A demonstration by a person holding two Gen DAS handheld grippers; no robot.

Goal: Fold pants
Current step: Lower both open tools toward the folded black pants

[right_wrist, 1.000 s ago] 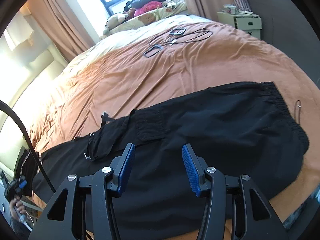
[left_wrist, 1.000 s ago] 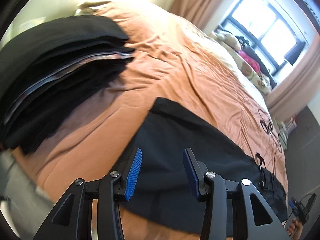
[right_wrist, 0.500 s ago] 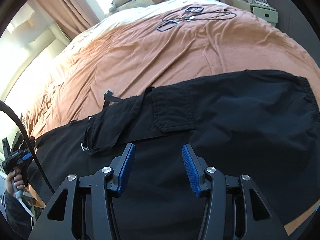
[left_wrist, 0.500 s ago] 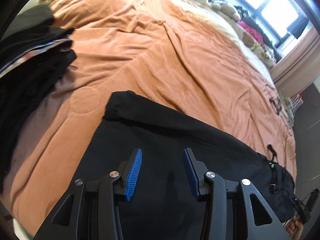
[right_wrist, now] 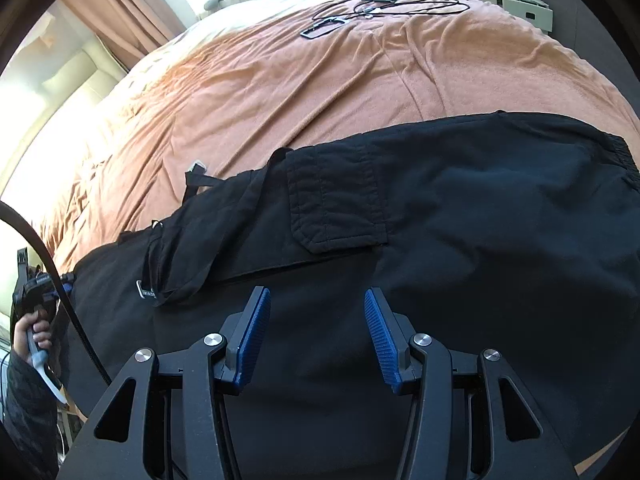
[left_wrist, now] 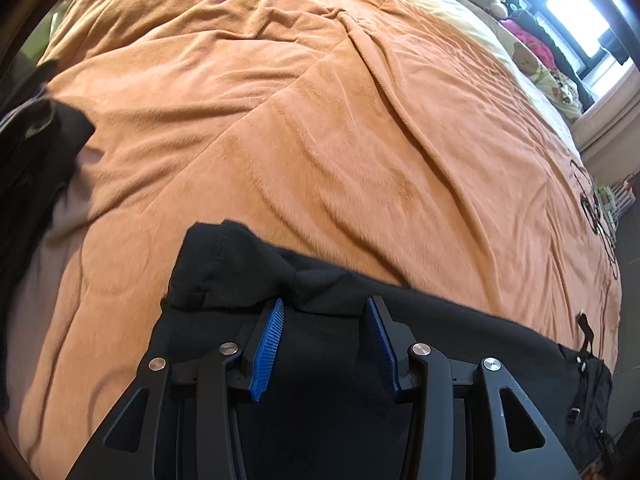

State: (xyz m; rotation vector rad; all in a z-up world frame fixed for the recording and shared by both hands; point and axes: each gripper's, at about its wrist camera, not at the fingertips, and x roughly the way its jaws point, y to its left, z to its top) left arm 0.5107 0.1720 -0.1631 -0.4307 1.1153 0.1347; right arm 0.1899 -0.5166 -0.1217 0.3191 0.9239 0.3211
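Black cargo pants (right_wrist: 460, 208) lie flat across the near edge of an orange bedspread (right_wrist: 360, 72). The right wrist view shows the waistband at the far right and a flap pocket (right_wrist: 336, 200) in the middle. My right gripper (right_wrist: 316, 300) is open and empty, low over the thigh area. In the left wrist view the leg hem (left_wrist: 224, 272) is rumpled and bunched up. My left gripper (left_wrist: 324, 308) is open and empty just behind that hem, low over the pants (left_wrist: 440, 340).
A stack of folded dark clothes (left_wrist: 28, 152) lies at the left edge of the bed. Cables and small frames (right_wrist: 360, 8) lie on the far bedspread (left_wrist: 320, 120). Stuffed toys and a window are at the far side. A nightstand (right_wrist: 516, 4) stands at the right.
Both grippers have come down and forward over the pants. The left one has swung away from the folded stack to the leg hem, which is now bunched.
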